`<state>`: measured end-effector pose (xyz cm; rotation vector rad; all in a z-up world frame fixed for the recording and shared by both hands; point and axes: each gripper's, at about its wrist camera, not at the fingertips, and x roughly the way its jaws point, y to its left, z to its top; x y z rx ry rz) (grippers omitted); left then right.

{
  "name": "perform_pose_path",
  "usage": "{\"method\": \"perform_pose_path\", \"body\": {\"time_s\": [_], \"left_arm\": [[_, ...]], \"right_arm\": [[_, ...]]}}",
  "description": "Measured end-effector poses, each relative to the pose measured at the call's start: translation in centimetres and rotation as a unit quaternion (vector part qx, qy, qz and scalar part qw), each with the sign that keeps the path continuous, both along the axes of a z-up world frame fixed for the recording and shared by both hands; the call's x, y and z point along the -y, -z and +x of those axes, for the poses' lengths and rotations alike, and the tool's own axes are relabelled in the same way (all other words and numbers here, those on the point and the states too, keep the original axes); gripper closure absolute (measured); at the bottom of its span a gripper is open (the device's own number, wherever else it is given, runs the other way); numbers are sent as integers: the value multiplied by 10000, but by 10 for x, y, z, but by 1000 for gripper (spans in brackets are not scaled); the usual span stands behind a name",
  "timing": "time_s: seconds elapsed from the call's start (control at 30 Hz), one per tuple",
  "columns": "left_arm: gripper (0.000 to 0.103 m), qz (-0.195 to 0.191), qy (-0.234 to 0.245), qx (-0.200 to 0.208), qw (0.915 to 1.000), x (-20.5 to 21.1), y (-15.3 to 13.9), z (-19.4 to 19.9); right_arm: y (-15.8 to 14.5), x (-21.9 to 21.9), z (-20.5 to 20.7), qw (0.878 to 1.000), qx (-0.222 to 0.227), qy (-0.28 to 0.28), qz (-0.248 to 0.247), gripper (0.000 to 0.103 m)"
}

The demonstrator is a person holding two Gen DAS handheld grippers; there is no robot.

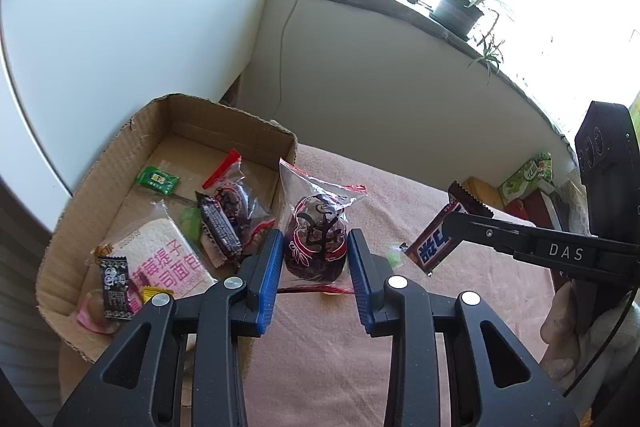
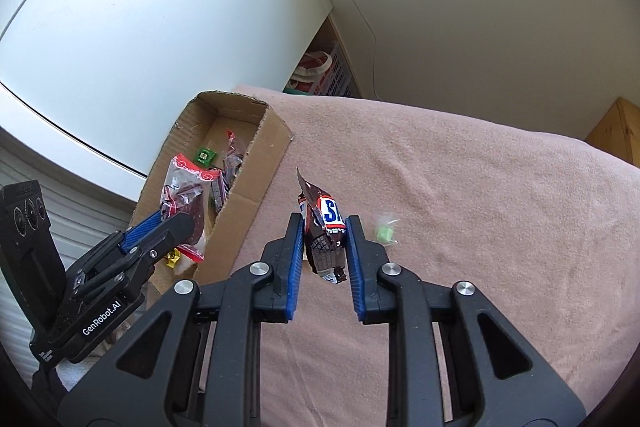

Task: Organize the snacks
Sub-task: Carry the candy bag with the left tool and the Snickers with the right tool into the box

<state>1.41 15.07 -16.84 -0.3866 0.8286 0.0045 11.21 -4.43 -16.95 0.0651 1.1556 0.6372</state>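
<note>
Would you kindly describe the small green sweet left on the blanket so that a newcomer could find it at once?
Start at the cardboard box on the pink blanket, then look right across the bare cloth. The small green sweet lies there alone in a clear wrapper, just right of the chocolate bar held in the right gripper. It is the only snack resting on the blanket.
</note>
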Motion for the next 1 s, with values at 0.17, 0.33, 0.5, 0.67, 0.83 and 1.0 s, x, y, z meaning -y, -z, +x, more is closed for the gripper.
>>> {"method": "perform_pose_path", "body": {"time_s": [0.17, 0.33, 0.5, 0.67, 0.83, 1.0], "left_arm": [[72, 57, -228, 35, 9997, -15, -4, -6], [72, 123, -408, 58, 9991, -31, -8, -12], [72, 186, -506, 51, 9985, -38, -8, -12], [72, 252, -596, -20, 9979, -45, -3, -7], [72, 322, -671, -101, 9972, -53, 2, -2], [72, 354, -733, -148, 9966, -60, 4, 0]], "right_arm": [[-13, -29, 3, 9995, 148, -249, 86, 82], [-24, -57, 6, 9985, 263, -457, 168, 82], [-27, -82, 10, 9973, 293, -646, 213, 82], [-21, -107, 15, 9960, 274, -837, 163, 82], [-10, -130, 20, 9947, 240, -998, 74, 82], [-4, -145, 23, 9935, 228, -1111, 26, 82]]}}
